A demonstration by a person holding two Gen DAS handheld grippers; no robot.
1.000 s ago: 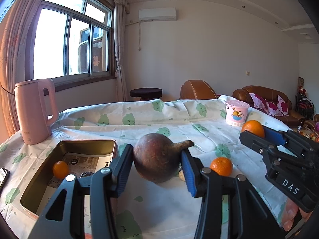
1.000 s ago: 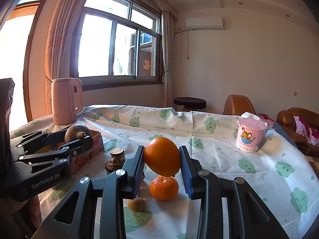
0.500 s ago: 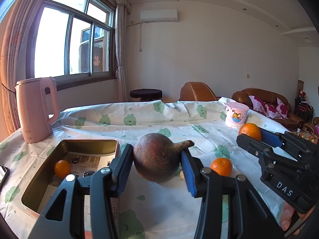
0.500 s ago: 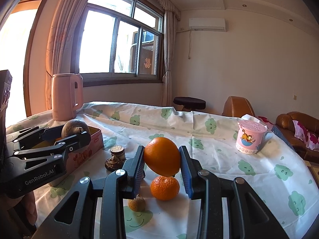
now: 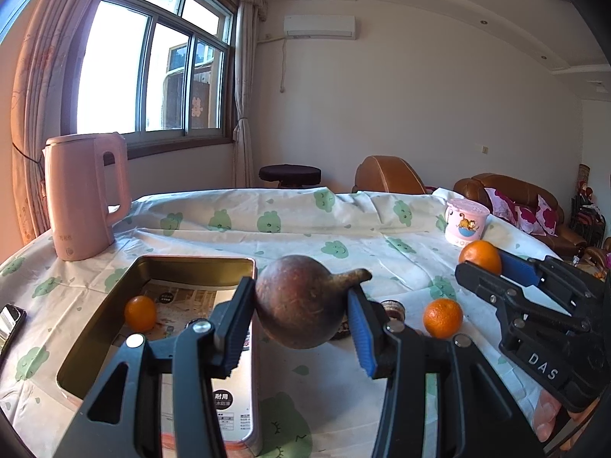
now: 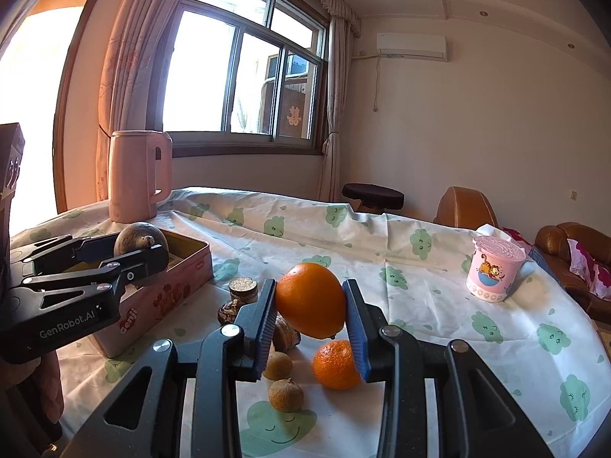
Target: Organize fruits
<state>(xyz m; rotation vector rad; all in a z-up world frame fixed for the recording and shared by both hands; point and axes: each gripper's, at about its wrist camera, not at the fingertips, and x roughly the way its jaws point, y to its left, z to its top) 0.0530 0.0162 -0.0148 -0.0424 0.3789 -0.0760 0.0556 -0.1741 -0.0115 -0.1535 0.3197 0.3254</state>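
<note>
Over the counter's left side, the left gripper (image 5: 301, 305) has its jaws clamped on a dark round fruit (image 5: 298, 301), held up beside the open tin (image 5: 114, 305) with a small orange (image 5: 140, 313) inside. The right gripper (image 6: 311, 311) grips a big orange (image 6: 310, 299) above a loose mandarin (image 6: 336, 364).

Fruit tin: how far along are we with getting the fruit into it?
Done: one small orange lies in the tin. In hand: the left tool is shut on a dark round fruit beside the tin's rim, and the right tool is shut on a large orange. Left: a mandarin and two small brown fruits on the tablecloth.
</note>
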